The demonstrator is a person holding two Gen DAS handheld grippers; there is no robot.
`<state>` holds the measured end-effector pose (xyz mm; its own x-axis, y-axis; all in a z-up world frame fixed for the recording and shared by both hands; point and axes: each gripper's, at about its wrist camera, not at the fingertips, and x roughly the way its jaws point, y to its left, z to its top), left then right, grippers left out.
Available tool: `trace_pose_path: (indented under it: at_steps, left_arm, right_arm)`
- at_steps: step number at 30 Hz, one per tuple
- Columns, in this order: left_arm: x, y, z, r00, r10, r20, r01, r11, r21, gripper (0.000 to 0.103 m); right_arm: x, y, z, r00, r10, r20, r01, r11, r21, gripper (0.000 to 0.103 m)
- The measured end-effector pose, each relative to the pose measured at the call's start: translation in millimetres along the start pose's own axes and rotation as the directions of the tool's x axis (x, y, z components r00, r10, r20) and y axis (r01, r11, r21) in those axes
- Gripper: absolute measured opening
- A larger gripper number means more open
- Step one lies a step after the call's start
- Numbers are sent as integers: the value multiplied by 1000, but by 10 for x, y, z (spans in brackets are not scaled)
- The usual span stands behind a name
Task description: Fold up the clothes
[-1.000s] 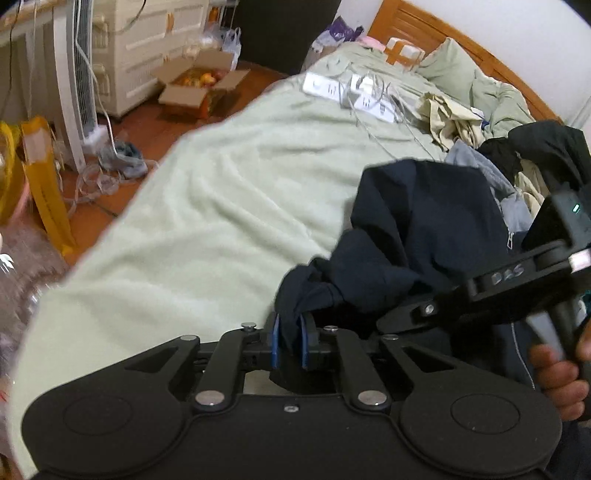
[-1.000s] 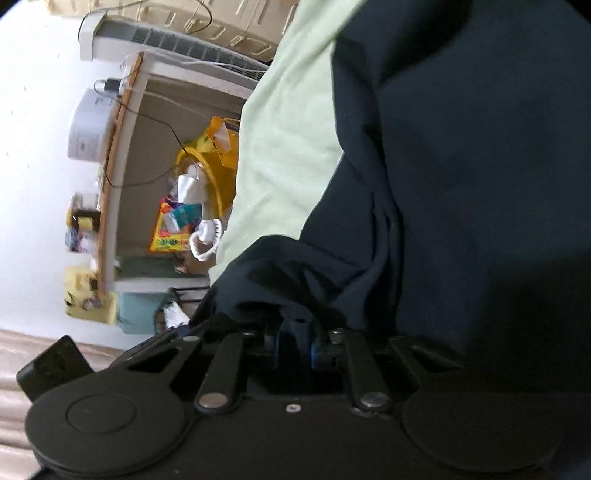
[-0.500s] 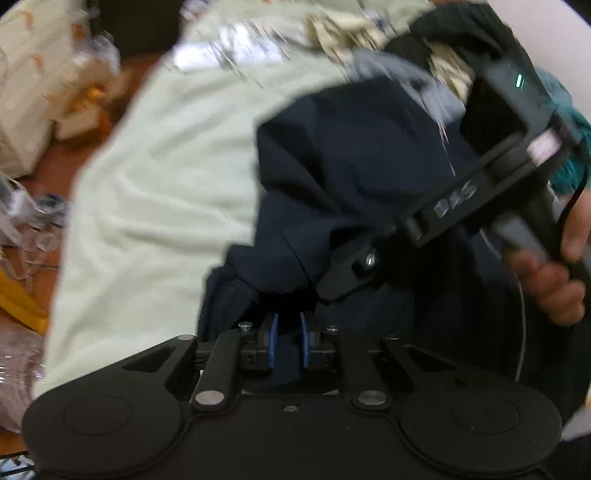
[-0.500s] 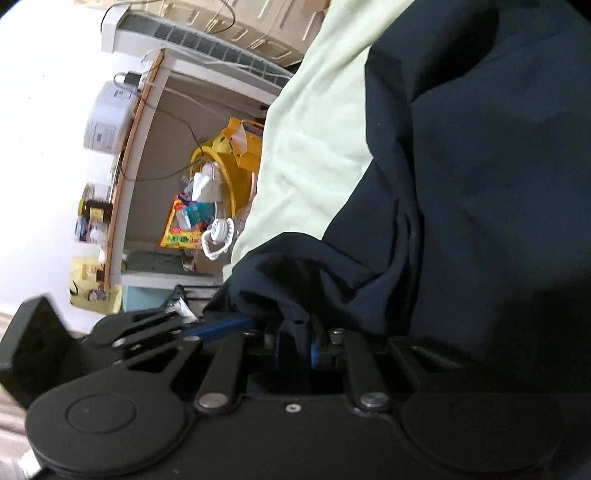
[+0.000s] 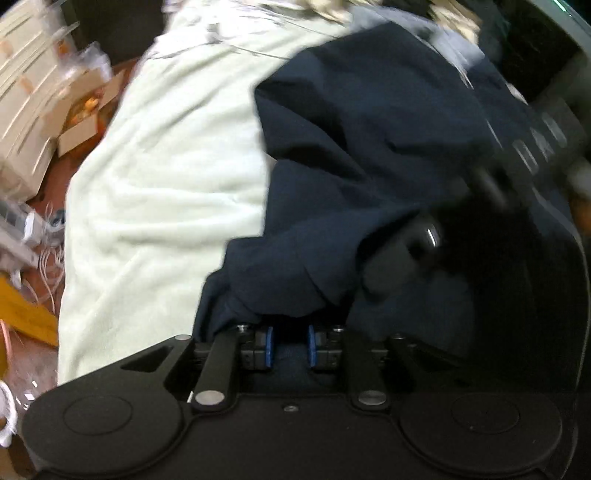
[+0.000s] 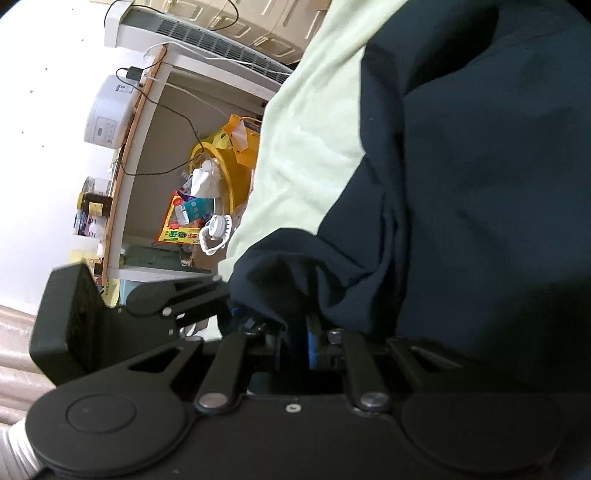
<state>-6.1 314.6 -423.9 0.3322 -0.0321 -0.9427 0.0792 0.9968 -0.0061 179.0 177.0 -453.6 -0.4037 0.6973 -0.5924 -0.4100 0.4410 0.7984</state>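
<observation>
A navy garment (image 5: pixel 369 129) lies bunched on a pale green blanket (image 5: pixel 166 184) that covers the bed. My left gripper (image 5: pixel 290 341) points down at the garment's near edge. Its jaws are opening: the blue pads (image 5: pixel 269 347) stand apart, and cloth drapes over their tips without being pinched. In the right wrist view my right gripper (image 6: pixel 293 343) is shut on a fold of the same garment (image 6: pixel 461 166). The left gripper's fingers (image 6: pixel 192 299) reach in close beside it from the left. The right gripper's black body (image 5: pixel 539 147) shows blurred at the right of the left wrist view.
More clothes (image 5: pixel 443 22) are piled at the far end of the bed. Beside the bed, on the floor, are a cardboard box (image 5: pixel 81 122), white drawers (image 5: pixel 26 92) and a yellow bag (image 6: pixel 236 147). A desk holds a white appliance (image 6: pixel 107 110).
The left gripper has tipped downward and rolled, coming close beside the right gripper. Its pads have spread apart from their pinch on the cloth. The right gripper keeps its hold.
</observation>
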Motion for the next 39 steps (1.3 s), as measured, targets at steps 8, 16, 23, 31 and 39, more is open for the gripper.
trace_pose_path:
  at_steps: [8,16,23,31,39]
  left_arm:
    - [-80,178,75,971,-190,-143,208,971,123,31]
    - [208,67,30,948,-192,-253,251,941,225,32]
    - [370,-90,-215,975,-132,-176,183,931,316,30]
    - [258,-118,-450,997,-76,-19,78,939,334,0]
    - [-106,181,-674,992,16,128,-31,993,116,0]
  right_arm:
    - [85,18,-18,997,-3,-75,0,1000,-30,10]
    - [193,32,-50,993,-16,-121,11,999,-40,10]
    - [230,4,-72,993,-21,-117,18,999,-28,10]
    - [169,29,-44,994,-50,-94,45,998,-53,11]
    - [-111,21,104,998,-58,-4,58,998,-10,40]
